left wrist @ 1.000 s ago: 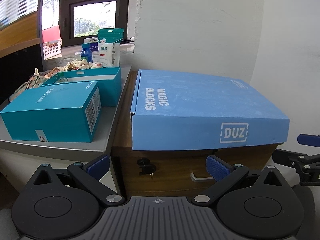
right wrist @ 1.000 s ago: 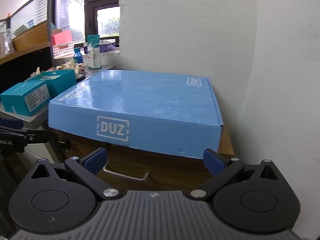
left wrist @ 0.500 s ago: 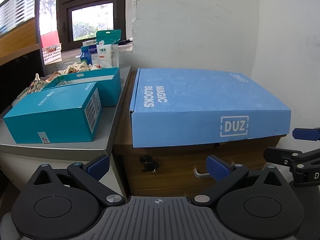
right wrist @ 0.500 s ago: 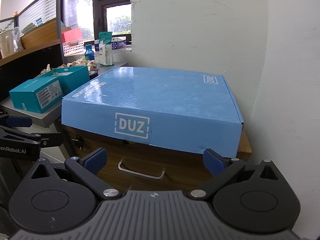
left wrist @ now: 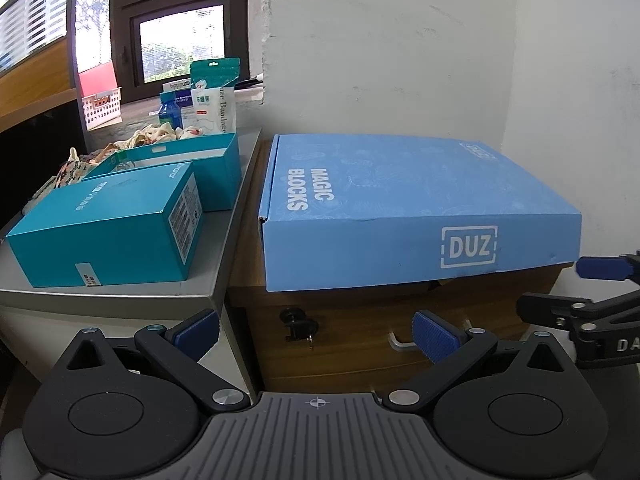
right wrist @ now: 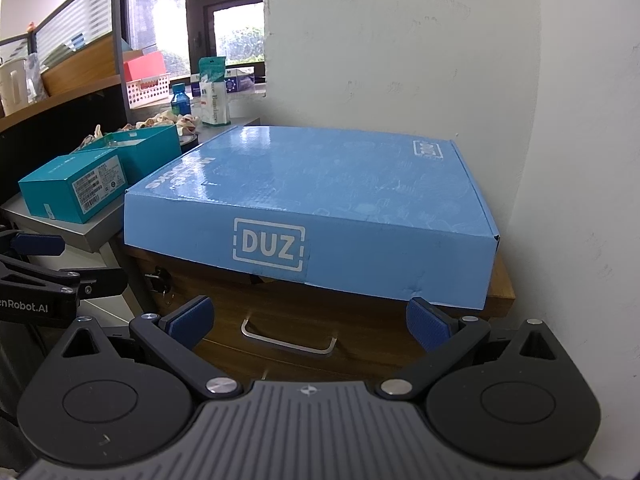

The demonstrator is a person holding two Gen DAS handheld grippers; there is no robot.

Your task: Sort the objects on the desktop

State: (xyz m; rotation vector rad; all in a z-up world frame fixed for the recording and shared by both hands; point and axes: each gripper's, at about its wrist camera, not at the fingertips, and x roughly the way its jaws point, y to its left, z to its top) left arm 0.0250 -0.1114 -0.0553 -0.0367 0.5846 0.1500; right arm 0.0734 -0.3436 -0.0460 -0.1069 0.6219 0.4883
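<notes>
Both tools, left tool and right tool, hang spread and empty before the blue box on the wooden cabinet, so I'd approach its 2 sides level.

Glossy cardboard on the blue box, wood-grain veneer on the cabinet with a bare metal handle, smooth matt grey tabletop, rough plastered wall.
</notes>
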